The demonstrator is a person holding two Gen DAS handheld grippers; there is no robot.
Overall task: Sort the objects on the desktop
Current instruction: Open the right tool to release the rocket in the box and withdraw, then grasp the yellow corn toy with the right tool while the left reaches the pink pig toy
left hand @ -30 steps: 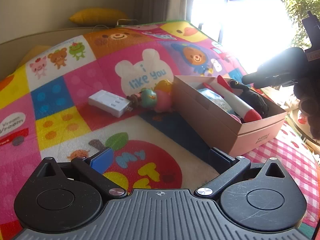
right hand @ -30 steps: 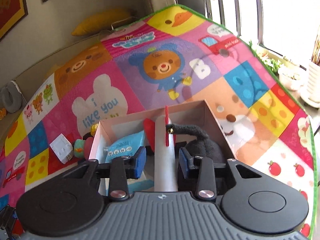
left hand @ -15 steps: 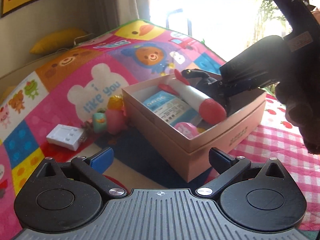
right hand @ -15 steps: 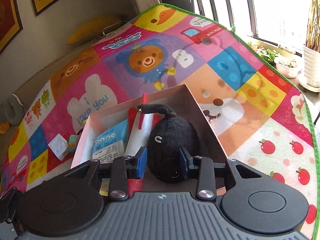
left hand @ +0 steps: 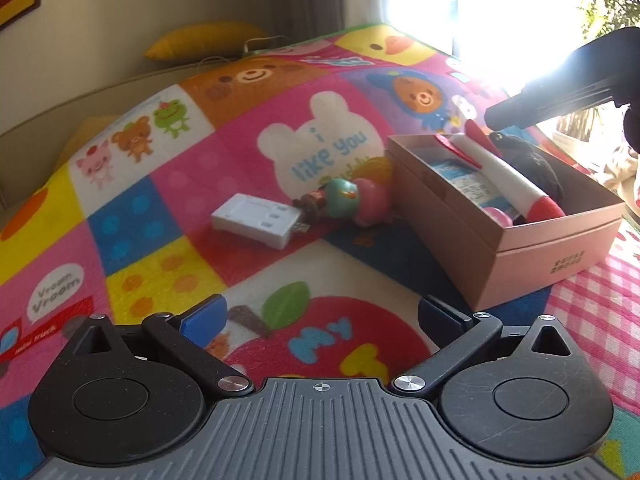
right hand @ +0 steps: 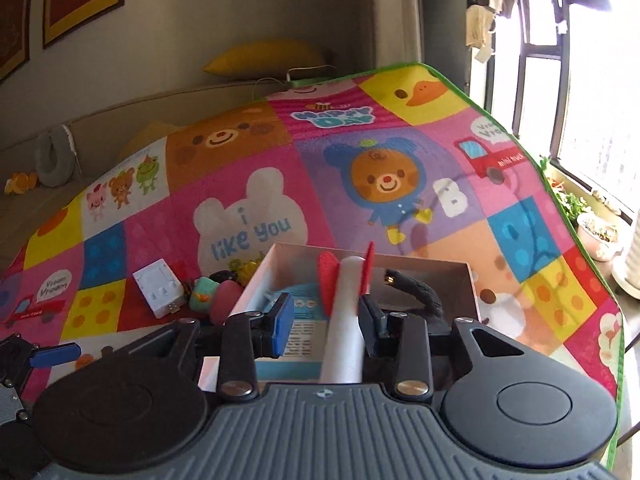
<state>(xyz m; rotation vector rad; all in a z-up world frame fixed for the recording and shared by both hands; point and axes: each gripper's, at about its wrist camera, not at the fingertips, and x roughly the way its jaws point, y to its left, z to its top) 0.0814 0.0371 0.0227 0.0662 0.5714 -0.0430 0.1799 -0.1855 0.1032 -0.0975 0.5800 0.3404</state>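
Observation:
A pink cardboard box (left hand: 552,248) (right hand: 420,280) sits on the colourful play mat. It holds a white and red rocket toy (left hand: 516,184) (right hand: 346,316), a black plush (left hand: 532,160) (right hand: 416,288) and a blue packet (left hand: 460,176) (right hand: 300,332). A white adapter (left hand: 256,220) (right hand: 158,292) and a green and pink toy (left hand: 352,200) (right hand: 212,300) lie left of the box. My left gripper (left hand: 320,316) is open and empty above the mat. My right gripper (right hand: 326,324) is open above the box, straddling the rocket without clamping it.
A yellow toy (left hand: 376,168) lies behind the green and pink one against the box wall. The mat's green edge (right hand: 560,200) drops off at the right, with plant pots (right hand: 600,236) by the window. A yellow cushion (right hand: 264,58) lies at the back.
My left gripper swung back left, so the adapter and toys are again in front. My right gripper pulled back from the black plush and opened wider; the plush lies in the box.

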